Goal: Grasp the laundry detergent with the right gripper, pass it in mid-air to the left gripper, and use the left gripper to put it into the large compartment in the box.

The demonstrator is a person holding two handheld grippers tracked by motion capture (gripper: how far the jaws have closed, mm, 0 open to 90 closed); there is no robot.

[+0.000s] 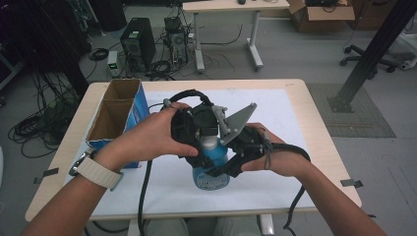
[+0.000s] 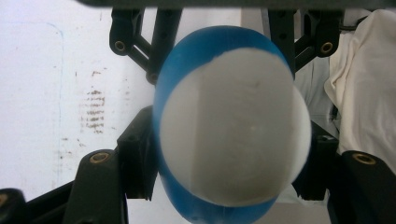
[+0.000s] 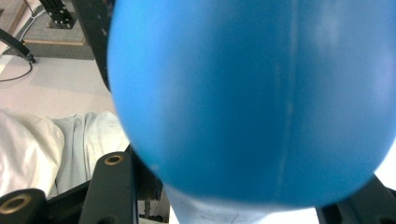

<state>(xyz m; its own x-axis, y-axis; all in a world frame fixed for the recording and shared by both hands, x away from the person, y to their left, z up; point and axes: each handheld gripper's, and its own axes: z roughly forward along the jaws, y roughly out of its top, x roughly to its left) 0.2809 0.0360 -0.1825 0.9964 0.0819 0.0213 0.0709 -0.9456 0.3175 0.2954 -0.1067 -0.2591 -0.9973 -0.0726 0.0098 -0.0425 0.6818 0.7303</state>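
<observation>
Blue bottle [image 1: 212, 169] stands on the worktop [image 1: 295, 105] just right of the open cardboard box [image 1: 118, 110], pinched by both tongs: the left tongs [image 1: 209, 140] are clamped on its white cap [image 2: 233, 126], the right tongs [image 1: 223, 169] on its body. Its label print is too small to read.

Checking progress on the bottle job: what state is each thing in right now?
Blue bottle: upright above the table, held by both tongs.
White cap: on the bottle.
Left tongs: shut on the cap.
Right tongs: shut on the bottle's body.
Cardboard box: open-topped; what shows of its two compartments is empty.
</observation>
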